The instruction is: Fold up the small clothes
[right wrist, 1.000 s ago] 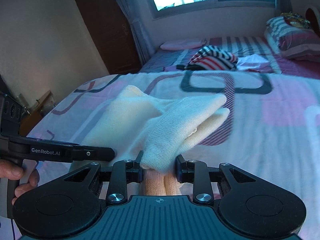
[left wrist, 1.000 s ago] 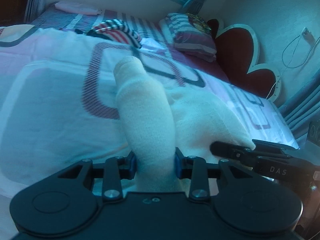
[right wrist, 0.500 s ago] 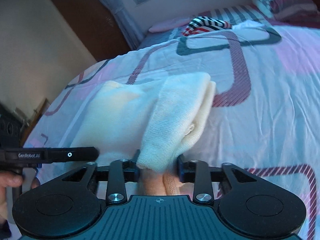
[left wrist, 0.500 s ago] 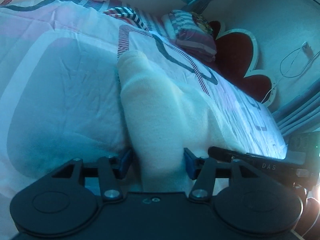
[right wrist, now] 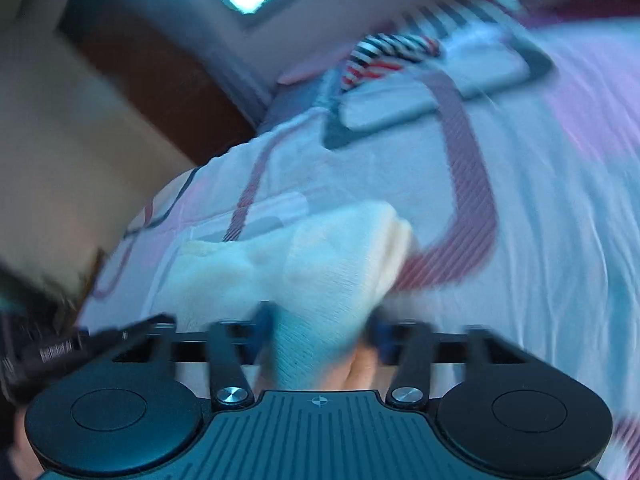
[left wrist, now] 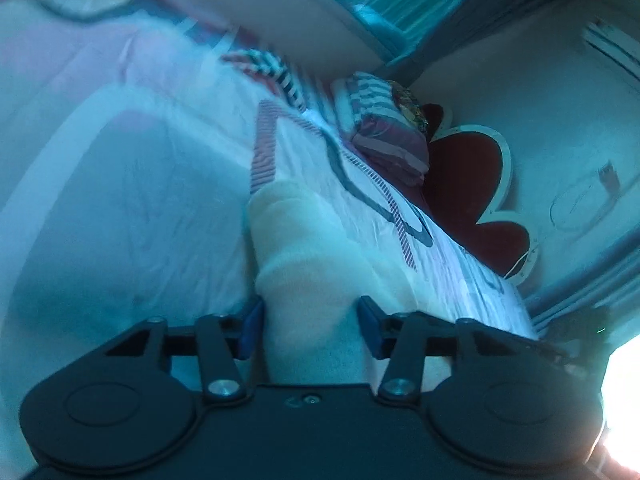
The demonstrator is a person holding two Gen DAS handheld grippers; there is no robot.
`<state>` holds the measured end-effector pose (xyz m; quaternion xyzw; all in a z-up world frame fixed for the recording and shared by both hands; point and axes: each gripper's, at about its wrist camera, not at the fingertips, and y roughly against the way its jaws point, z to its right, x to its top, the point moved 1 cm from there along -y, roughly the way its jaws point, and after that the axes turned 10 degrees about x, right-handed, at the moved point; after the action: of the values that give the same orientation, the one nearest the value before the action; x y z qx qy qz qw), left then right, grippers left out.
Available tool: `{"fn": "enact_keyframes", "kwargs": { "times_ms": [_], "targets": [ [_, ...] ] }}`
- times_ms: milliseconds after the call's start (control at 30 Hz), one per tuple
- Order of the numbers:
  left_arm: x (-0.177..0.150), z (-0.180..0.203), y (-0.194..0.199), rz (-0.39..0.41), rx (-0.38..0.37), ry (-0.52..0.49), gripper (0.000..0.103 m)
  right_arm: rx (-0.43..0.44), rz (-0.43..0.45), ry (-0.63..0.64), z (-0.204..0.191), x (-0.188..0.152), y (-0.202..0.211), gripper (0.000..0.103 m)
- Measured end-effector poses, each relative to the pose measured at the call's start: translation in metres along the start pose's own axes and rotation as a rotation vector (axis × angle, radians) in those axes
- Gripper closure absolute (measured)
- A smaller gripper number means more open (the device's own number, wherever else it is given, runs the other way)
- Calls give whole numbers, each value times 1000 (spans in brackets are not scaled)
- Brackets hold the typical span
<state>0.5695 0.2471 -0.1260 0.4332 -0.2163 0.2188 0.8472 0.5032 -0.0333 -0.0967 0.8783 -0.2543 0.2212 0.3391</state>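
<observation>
The bed (left wrist: 120, 208) fills both views, its patterned quilt (right wrist: 540, 240) spread flat. At twelve o'clock, a striped pillow (left wrist: 384, 128) against the red headboard (left wrist: 472, 184). The cream garment (left wrist: 316, 264) lies on the quilt at six o'clock, folded over. Left tool (left wrist: 311, 328) is released, fingers wide either side of the cloth. Right tool (right wrist: 320, 332) looks parted too, though that view is blurred.

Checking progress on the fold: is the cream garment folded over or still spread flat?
Folded over: the cream garment lies doubled in stacked layers on the bed, its near end between both grippers' fingers.
</observation>
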Motion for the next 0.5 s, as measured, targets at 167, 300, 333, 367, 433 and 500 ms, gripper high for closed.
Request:
{"fn": "enact_keyframes", "kwargs": {
  "times_ms": [167, 300, 333, 367, 433, 500],
  "targets": [
    [-7, 9, 0, 84, 35, -127, 60, -56, 69, 313, -26, -11, 6, 76],
    [-8, 7, -6, 56, 76, -110, 49, -112, 22, 265, -7, -17, -5, 64],
    [-7, 8, -3, 50, 87, -105, 45, -126, 20, 250, -7, -15, -4, 58],
    [-7, 11, 3, 51, 113, -111, 42, -157, 24, 252, -10, -13, -1, 46],
    [-11, 20, 23, 92, 208, -143, 29, -196, 38, 283, -19, -14, 11, 45],
    [-21, 30, 45, 119, 226, -164, 30, -189, 67, 329, -33, -18, 30, 45]
  ]
}}
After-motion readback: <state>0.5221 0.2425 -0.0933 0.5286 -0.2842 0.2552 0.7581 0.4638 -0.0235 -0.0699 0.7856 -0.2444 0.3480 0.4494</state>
